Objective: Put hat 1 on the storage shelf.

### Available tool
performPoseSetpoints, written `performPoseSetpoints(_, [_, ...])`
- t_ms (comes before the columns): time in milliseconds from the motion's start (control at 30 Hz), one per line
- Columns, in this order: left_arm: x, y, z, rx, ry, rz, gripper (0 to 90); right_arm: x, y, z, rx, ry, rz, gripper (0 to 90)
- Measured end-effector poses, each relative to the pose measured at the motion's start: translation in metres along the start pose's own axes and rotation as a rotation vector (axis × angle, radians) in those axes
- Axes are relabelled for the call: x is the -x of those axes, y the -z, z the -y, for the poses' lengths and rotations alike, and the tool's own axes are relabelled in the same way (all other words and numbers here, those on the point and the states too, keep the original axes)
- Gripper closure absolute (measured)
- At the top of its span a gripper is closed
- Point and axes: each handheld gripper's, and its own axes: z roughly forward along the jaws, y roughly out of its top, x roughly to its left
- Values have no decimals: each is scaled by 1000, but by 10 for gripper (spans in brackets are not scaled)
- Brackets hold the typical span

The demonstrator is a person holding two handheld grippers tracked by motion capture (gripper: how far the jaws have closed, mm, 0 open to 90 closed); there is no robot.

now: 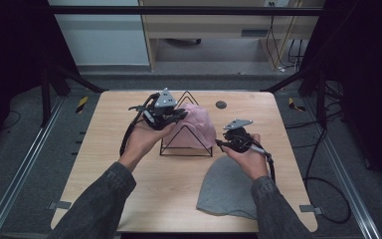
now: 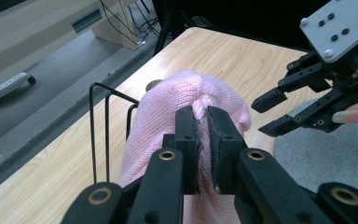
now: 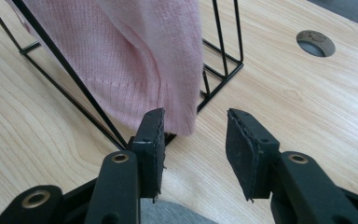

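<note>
I count two hats, two grippers and one wire rack (image 1: 186, 144), my landmark. Nearest me, in front of the rack and to its right, the grey hat (image 1: 227, 186) lies flat on the worktop (image 1: 129, 194). My right gripper (image 1: 223, 143) sits just right of the rack, over the grey hat's far edge; its fingers (image 3: 151, 140) stand wide apart with nothing between them, aimed at the rack's foot. The pink hat (image 1: 198, 127) is draped over the rack. My left gripper (image 2: 203, 140) comes in from the rack's left, fingers narrow and pinching a fold of pink knit at the crown. The left gripper view shows that pinch, which the high view leaves unclear. Beyond the rack, a round hole (image 1: 221, 104) sits in the worktop.
</note>
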Motion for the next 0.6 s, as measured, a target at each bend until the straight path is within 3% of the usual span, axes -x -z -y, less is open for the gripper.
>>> performPoseSetpoints(200, [4,-2,2,-9,-5,8,828,3,7,2,2,-4,7,563])
performPoseSetpoints(367, [5,-2,4,-12,28,4,811,6,14,6,-12,-5,20,502])
performPoseSetpoints(467, [7,-1,4,3,47,-3,738,9,18,13,-35,-20,24,439])
performPoseSetpoints(600, [13,0,5,9,67,-17,511,14,24,21,-68,-46,27,345])
